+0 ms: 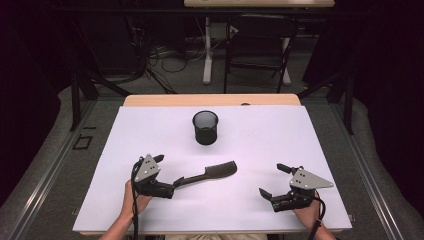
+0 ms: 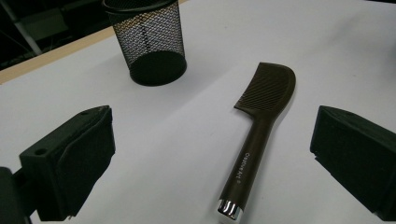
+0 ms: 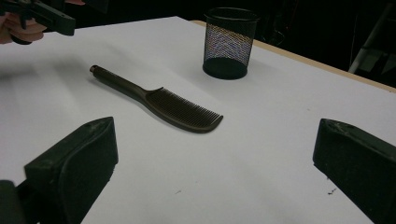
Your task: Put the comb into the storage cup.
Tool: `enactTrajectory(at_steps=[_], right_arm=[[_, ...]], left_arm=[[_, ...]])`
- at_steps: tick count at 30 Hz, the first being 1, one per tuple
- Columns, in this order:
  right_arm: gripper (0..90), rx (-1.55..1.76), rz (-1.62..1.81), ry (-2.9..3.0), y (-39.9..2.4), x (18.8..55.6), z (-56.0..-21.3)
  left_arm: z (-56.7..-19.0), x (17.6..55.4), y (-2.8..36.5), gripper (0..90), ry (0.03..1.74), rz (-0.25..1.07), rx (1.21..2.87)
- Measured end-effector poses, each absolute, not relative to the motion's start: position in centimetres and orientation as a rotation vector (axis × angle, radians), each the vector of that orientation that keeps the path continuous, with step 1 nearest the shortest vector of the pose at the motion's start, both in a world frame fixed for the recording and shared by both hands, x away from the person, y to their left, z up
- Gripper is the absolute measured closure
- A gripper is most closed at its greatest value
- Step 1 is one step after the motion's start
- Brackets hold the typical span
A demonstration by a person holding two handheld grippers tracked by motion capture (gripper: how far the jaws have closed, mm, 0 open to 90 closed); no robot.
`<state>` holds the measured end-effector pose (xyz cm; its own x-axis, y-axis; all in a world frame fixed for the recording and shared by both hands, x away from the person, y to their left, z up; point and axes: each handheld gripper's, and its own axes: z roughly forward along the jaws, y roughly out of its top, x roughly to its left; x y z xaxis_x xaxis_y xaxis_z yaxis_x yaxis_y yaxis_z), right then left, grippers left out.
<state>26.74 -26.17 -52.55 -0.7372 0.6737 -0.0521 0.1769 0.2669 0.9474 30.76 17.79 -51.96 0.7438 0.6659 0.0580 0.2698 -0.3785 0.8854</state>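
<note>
While the comb (image 1: 207, 174) lies loose mid-tabletop, untouched, left gripper (image 1: 161, 172) spread at its handle, right gripper (image 1: 274, 181) spread; cup (image 1: 205, 127) apparently empty, transfer outstanding.

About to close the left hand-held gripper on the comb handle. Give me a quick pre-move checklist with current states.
1. Left hand-held gripper jaws open: ok, wide apart.
2. Comb handle between its jaws: ok in the left gripper view; contact not yet made.
3. Comb lying flat and free on the table: ok, nothing on it.
4. Mesh cup upright, opening free: ok.
5. Right hand-held gripper out of the way: ok, open and well to the side of the comb.
6. Jaw height over the handle: cannot tell.
</note>
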Motion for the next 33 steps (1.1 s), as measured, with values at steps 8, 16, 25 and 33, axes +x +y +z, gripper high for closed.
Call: enactTrajectory(at_steps=[8,16,25,33], right_arm=[[0.0,0.77,1.478,2.09,-26.2,26.8,-52.5],[0.0,0.77,1.476,2.094,-26.2,26.8,-52.6],[0.0,0.77,1.472,2.095,-26.3,26.8,-52.5],[0.0,0.771,1.479,2.097,-26.2,26.8,-52.6]], left_arm=[[-51.8,31.9,16.7,0.0,0.708,0.467,2.037],[-51.8,32.9,16.0,0.0,0.701,0.428,2.092],[-51.0,33.8,15.0,0.0,0.668,0.399,2.154],[-51.1,34.6,13.9,0.0,0.629,0.358,2.242]])
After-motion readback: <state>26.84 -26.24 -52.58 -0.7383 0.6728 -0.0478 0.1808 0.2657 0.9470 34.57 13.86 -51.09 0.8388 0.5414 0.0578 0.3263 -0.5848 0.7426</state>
